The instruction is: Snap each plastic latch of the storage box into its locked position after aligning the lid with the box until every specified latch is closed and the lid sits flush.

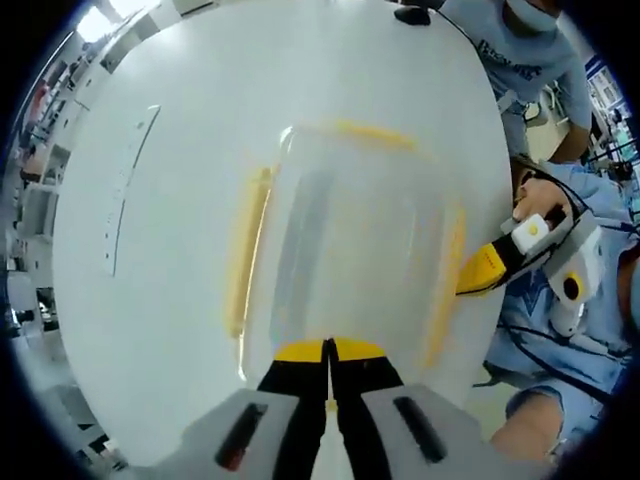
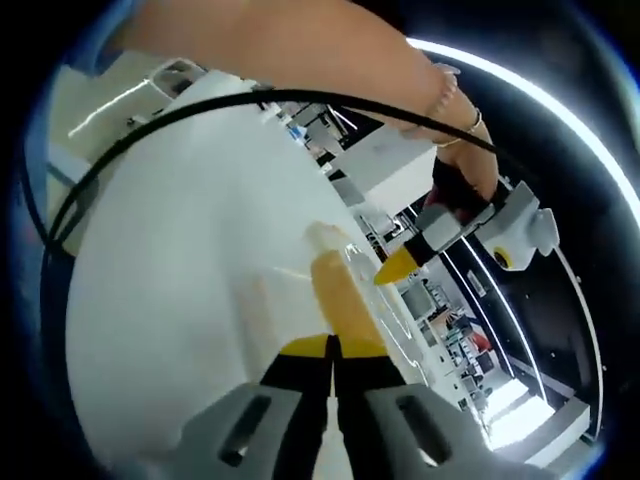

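a: while the clear storage box [image 1: 345, 250] sits on the white table [image 1: 170, 300] with its lid on, the left gripper [image 1: 329, 352] presses closed yellow tips, jaws together with nothing between them, against the box's near edge.

b: and the latches?

a: four yellow ones, one per side. the left-side latch [image 1: 245, 250] and right-side latch [image 1: 445, 290] run lengthwise away from the left gripper's camera; the far latch [image 1: 375, 133] lies crosswise. the near one is right at the left gripper's tips, so that hand looks best placed for it.

b: the other hand?

a: in the left gripper view the right gripper [image 1: 480, 270] comes in from the right, tips touching the right-side latch. in the right gripper view its own tips [image 2: 332, 348] sit closed and empty at one end of that latch [image 2: 340, 295], which stretches straight ahead along the jaws.

b: locked yet?

a: too blurred to say. my guess is that both hands are pressing latches home, each pushing inward toward the box wall.
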